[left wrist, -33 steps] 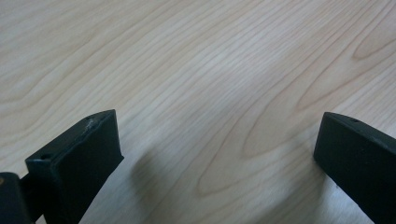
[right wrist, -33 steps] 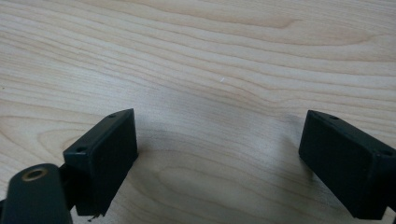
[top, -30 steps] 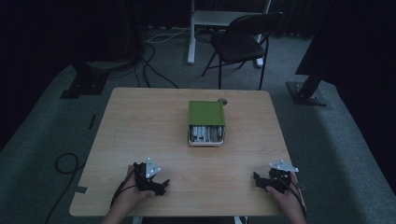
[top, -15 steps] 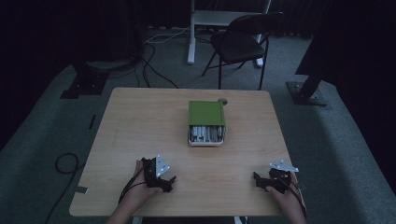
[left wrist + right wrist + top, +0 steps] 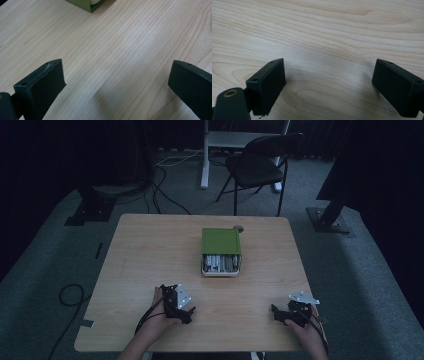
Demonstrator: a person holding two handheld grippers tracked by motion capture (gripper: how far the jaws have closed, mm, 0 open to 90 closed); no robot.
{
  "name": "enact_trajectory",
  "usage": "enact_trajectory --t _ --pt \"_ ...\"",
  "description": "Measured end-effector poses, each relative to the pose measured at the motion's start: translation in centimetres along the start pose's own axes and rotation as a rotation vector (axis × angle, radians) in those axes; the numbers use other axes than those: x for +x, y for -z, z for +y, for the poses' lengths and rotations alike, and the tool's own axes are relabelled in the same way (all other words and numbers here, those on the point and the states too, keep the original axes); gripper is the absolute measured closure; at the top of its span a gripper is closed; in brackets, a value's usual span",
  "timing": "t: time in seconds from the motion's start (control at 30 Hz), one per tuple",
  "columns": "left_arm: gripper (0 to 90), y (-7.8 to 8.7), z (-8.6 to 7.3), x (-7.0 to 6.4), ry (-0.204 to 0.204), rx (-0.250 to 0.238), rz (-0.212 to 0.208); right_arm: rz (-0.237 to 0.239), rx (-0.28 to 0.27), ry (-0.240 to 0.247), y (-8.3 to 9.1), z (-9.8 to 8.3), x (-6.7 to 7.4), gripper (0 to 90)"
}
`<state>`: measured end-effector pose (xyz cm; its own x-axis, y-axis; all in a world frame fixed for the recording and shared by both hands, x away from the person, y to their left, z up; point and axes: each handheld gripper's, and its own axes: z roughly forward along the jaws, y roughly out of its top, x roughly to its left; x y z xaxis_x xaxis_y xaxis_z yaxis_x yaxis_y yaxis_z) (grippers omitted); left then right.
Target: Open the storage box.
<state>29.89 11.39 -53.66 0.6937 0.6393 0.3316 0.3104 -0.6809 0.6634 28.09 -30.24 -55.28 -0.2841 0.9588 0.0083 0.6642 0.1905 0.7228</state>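
A green-lidded box [image 5: 220,251] lies at the middle of the wooden table [image 5: 150,250]; its lid is slid back and grey and white items show at its near end. A corner of the box [image 5: 87,4] appears at the top of the left gripper view. My left gripper [image 5: 189,314] rests near the front edge, left of centre, open with bare wood between its jaws [image 5: 115,82]. My right gripper [image 5: 275,312] sits at the front right, open too, with nothing but table [image 5: 329,75] between its jaws.
A small round object [image 5: 238,227] lies just behind the box. Beyond the table stand a black folding chair [image 5: 260,165] and a white stand [image 5: 210,150]. Cables [image 5: 150,190] trail on the grey carpet at the left.
The left hand and gripper have shifted right and slightly forward along the front of the table. The right gripper has stayed put.
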Motion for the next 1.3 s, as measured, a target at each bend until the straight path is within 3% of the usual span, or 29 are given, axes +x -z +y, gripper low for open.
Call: enact_trajectory --t 0.1,0.3,0.43,0.63,0.93,1.07,1.2,1.3 --pt "1.2 -0.2 0.6 -0.2 -0.037 -0.006 0.01 0.0 0.0 0.0 0.0 0.0 0.0 10.9" --pt "1.2 -0.8 1.6 -0.3 -0.056 -0.014 0.009 0.0 0.0 -0.001 0.0 0.0 0.0 10.9" --pt "1.2 -1.1 2.2 -0.6 -0.106 -0.017 0.029 0.0 0.0 -0.001 0.0 0.0 0.0 10.9" --pt "1.2 -1.8 3.0 -1.2 -0.139 -0.021 0.015 0.0 0.0 0.0 0.0 0.0 0.0 11.0" --pt "1.2 -2.2 4.4 -2.0 -0.225 -0.054 0.037 0.0 -0.001 0.0 0.0 0.0 0.0 11.0" --pt "1.2 -2.4 4.8 -2.4 -0.265 -0.067 0.024 0.0 -0.001 0.0 0.0 0.0 0.0 11.0" --pt "1.2 -2.7 5.3 -2.9 -0.316 -0.07 0.05 0.0 -0.001 0.0 0.0 0.0 0.0 11.0" --pt "1.2 -2.9 5.6 -3.3 -0.333 -0.079 0.048 0.0 -0.001 0.0 0.0 0.0 0.0 11.0"
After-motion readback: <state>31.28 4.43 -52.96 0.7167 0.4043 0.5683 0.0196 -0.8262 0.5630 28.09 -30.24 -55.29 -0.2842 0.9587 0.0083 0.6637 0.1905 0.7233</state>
